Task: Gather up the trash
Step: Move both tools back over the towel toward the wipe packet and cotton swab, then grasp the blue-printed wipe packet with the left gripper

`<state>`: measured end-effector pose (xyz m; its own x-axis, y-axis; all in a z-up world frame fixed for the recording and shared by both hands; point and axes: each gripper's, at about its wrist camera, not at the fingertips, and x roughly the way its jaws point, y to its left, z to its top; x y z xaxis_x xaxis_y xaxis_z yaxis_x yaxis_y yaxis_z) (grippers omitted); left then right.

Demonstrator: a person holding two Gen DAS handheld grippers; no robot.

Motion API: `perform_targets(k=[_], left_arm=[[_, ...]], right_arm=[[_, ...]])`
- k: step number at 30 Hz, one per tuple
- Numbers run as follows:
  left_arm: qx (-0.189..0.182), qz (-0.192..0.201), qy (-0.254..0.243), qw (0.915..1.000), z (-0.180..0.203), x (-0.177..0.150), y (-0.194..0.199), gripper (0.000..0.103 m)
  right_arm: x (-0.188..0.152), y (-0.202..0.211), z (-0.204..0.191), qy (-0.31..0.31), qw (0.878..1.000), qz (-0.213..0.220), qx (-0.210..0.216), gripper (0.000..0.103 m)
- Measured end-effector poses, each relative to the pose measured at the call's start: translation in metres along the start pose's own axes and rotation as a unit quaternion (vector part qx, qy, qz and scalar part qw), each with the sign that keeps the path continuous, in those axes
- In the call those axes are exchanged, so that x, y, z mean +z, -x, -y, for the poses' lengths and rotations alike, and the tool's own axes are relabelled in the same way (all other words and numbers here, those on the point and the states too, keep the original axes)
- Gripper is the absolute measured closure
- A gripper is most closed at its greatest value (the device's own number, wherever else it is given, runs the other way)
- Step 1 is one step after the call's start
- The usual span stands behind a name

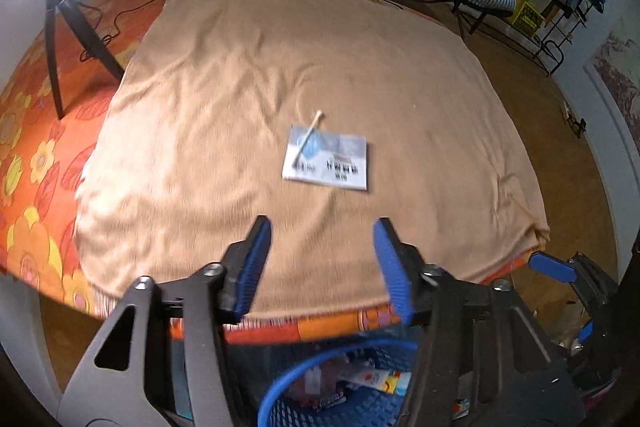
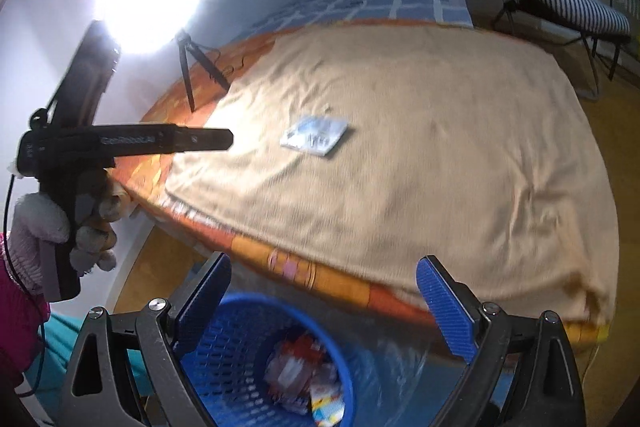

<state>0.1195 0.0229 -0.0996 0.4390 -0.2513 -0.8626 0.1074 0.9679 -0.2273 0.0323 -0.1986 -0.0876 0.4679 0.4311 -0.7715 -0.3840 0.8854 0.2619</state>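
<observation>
With both the left gripper [image 1: 322,259] and right gripper [image 2: 324,303] spread empty, we judge the flat packet [image 1: 326,159] light, flimsy, best pinched by an edge.

We carry a left gripper [image 1: 322,267] and a right gripper [image 2: 324,303] of one make: black metal arms with triangular cut-outs and round silver screws, each ending in jaws faced with ribbed blue pads. Seen from the right wrist, the left tool is a long black bar with pale lettering, a thin black cable trailing from it. Our left hand [image 2: 86,227] wears a whitish knitted glove with a ribbed cuff, above a magenta sleeve [image 2: 16,319].
</observation>
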Motion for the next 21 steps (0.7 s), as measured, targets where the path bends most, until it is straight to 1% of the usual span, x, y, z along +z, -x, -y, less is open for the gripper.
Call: perform_targets(k=[3,5,6,7,9,12,13,15,16,17,18,19,21], left_arm=[[-0.005,-0.003,0.006,1.0,-0.003,0.016,-0.013,0.055],[-0.014,-0.008,0.014,0.9998,-0.006,0.026,-0.023,0.056],[-0.018,-0.011,0.018,0.9996,-0.007,0.03,-0.028,0.059],[-0.021,-0.014,0.021,0.9995,-0.007,0.034,-0.032,0.065],[-0.025,-0.02,0.024,0.9992,-0.007,0.042,-0.041,0.066],[-0.022,-0.024,0.024,0.9992,-0.005,0.053,-0.055,0.066],[-0.019,-0.026,0.022,0.9992,-0.004,0.057,-0.06,0.066],[-0.012,-0.029,0.018,0.9994,-0.002,0.064,-0.07,0.066],[-0.009,-0.03,0.017,0.9994,-0.002,0.066,-0.075,0.066],[-0.007,-0.033,0.015,0.9993,-0.001,0.068,-0.08,0.067],[-0.003,-0.037,0.014,0.9992,-0.001,0.07,-0.086,0.069],[-0.001,-0.04,0.013,0.9991,-0.001,0.072,-0.091,0.076],[0.003,-0.046,0.015,0.9988,-0.002,0.077,-0.102,0.077]], right_arm=[[0.015,-0.009,0.004,0.003,1.0,0.014,0.01,0.008],[0.025,-0.019,0.008,-0.008,1.0,0.013,0.017,0.008],[0.029,-0.024,0.01,-0.016,1.0,0.011,0.02,0.008],[0.033,-0.03,0.011,-0.021,0.999,0.008,0.023,0.008],[0.043,-0.042,0.01,-0.019,1.0,-0.002,0.018,0.014],[0.053,-0.058,0.01,-0.009,1.0,-0.02,0.014,0.017],[0.057,-0.065,0.011,-0.01,1.0,-0.023,0.017,0.019],[0.063,-0.076,0.015,-0.018,0.999,-0.034,0.027,0.026],[0.065,-0.082,0.018,-0.024,0.998,-0.039,0.034,0.027],[0.067,-0.087,0.02,-0.029,0.998,-0.043,0.041,0.031],[0.068,-0.092,0.023,-0.035,0.997,-0.049,0.048,0.034],[0.07,-0.098,0.025,-0.038,0.997,-0.054,0.05,0.035],[0.071,-0.108,0.026,-0.042,0.996,-0.062,0.053,0.04]])
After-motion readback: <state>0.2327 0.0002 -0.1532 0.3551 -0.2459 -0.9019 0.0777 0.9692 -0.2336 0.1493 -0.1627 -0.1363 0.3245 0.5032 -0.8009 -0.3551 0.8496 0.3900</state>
